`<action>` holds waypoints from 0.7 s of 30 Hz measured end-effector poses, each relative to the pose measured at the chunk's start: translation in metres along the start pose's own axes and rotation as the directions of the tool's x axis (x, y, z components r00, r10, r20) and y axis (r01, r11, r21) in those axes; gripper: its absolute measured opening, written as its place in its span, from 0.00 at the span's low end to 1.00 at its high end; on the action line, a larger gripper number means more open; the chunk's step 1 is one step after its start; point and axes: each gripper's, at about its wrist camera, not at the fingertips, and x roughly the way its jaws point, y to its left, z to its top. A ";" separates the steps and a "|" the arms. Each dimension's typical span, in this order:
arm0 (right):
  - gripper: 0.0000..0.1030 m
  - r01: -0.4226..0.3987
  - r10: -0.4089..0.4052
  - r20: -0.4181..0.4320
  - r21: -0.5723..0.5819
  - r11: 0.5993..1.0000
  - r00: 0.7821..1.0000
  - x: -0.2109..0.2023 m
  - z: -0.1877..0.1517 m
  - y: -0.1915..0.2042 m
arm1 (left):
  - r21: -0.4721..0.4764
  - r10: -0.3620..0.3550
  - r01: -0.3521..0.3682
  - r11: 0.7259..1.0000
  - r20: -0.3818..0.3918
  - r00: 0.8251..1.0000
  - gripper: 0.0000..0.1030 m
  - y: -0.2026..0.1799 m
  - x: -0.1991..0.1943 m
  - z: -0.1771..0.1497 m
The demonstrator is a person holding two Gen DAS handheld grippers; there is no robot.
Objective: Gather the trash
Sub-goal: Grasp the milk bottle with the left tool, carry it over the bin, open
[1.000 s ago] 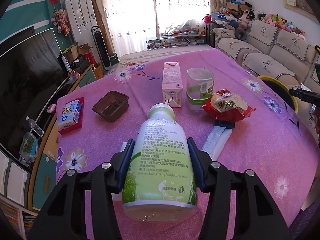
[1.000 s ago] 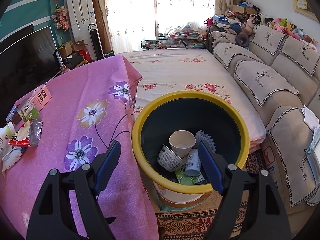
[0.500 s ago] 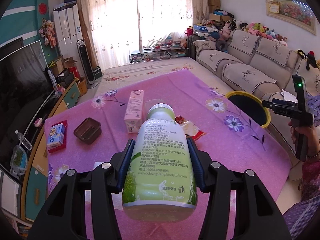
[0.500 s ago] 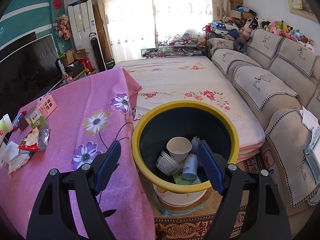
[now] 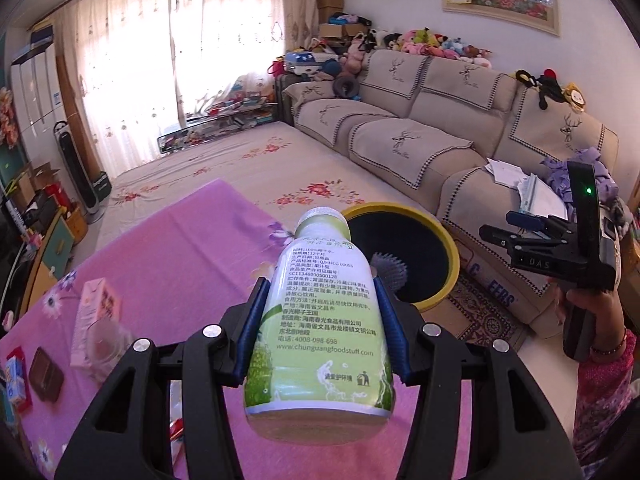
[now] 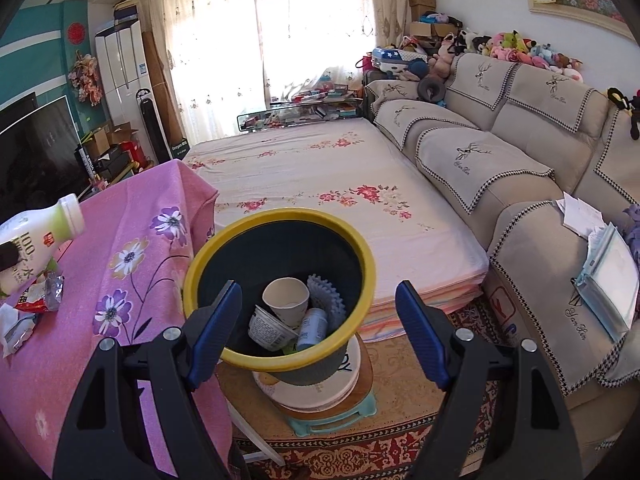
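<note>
My left gripper (image 5: 318, 300) is shut on a white and green drink bottle (image 5: 320, 328), held in the air above the pink table, its cap pointing toward the yellow-rimmed bin (image 5: 404, 256). The bottle also shows at the left edge of the right wrist view (image 6: 36, 236). My right gripper (image 6: 318, 320) is open and empty, hovering over the bin (image 6: 280, 216), which holds a paper cup (image 6: 286, 298), a yogurt tub and a small bottle. The right gripper also shows in the left wrist view (image 5: 516, 226), beyond the bin.
On the pink flowered tablecloth (image 5: 168, 264) lie a pink carton (image 5: 96, 312), a clear cup (image 5: 106, 350), a brown tray (image 5: 46, 368) and a red snack wrapper (image 6: 38, 296). A beige sofa (image 6: 520, 184) stands to the right. The bin sits on a stool (image 6: 332, 408).
My left gripper has lifted the bottle and swung it right, toward the bin. The right gripper has pulled back and up a little from the bin.
</note>
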 end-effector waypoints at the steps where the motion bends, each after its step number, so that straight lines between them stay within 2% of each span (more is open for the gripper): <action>1: 0.73 0.004 -0.004 -0.003 0.008 1.000 1.000 0.001 -0.001 -0.006 | 0.015 -0.007 0.007 1.000 -0.004 1.000 0.51 -0.010 0.013 0.007; 6: 0.73 0.028 -0.027 -0.023 0.047 0.998 0.999 0.004 -0.009 -0.034 | 0.053 -0.047 0.049 0.997 -0.038 0.998 0.51 -0.051 0.077 0.041; 11: 0.73 0.054 -0.050 -0.035 0.093 0.994 0.998 0.005 -0.016 -0.060 | 0.042 -0.061 0.064 0.997 -0.065 0.996 0.51 -0.073 0.141 0.063; 12: 0.73 0.059 -0.055 -0.038 0.098 0.993 0.998 0.006 -0.017 -0.063 | 0.031 -0.052 0.053 0.998 -0.051 0.997 0.62 -0.075 0.147 0.067; 13: 0.73 0.064 -0.060 -0.041 0.100 0.993 0.997 0.005 -0.017 -0.066 | 0.026 -0.036 0.036 0.999 -0.030 0.999 0.79 -0.074 0.152 0.070; 14: 0.73 0.066 -0.062 -0.043 0.103 0.992 0.997 0.006 -0.017 -0.067 | 0.025 -0.020 0.021 0.999 -0.004 1.000 0.83 -0.075 0.153 0.072; 18: 0.73 0.062 -0.057 -0.044 0.101 0.993 0.997 0.006 -0.016 -0.066 | 0.022 -0.001 0.000 1.000 0.049 0.999 0.83 -0.075 0.135 0.077; 21: 0.73 0.040 -0.036 -0.043 0.089 0.995 0.998 0.007 -0.016 -0.056 | 0.012 0.032 -0.033 0.999 0.071 0.997 0.85 -0.065 0.100 0.065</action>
